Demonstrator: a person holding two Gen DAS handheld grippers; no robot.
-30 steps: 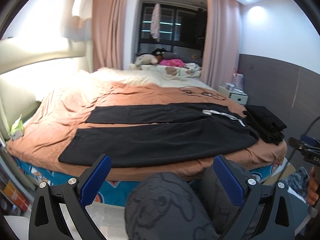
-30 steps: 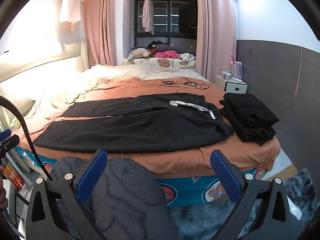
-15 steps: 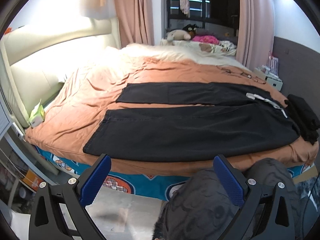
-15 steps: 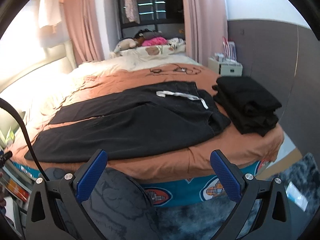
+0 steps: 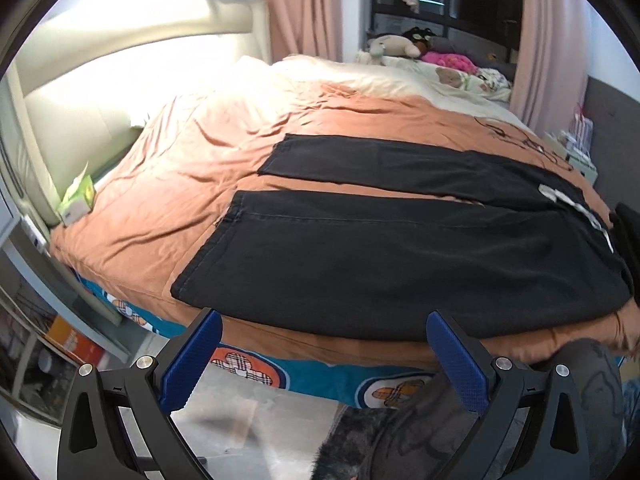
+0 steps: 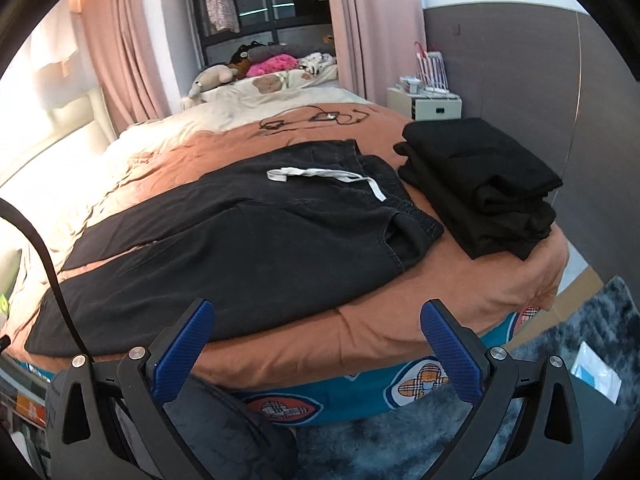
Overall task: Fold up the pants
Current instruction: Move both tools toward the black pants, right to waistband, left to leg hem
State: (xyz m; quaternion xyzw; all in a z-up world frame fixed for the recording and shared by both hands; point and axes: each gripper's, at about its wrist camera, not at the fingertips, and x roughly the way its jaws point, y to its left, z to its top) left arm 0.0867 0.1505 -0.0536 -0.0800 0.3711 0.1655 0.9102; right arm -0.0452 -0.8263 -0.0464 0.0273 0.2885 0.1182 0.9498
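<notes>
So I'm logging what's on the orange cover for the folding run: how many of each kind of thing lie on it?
Pants spread flat: 1
Stack of folded black clothes: 1
Tangle of thin cables: 1
Small green and white box: 1
Total: 4

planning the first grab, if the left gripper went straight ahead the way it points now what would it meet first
Most likely the near leg of the black pants, spread flat on the orange bedspread. The left gripper is open and empty, with nothing between its fingers and the bed edge, though depth is unclear.
</notes>
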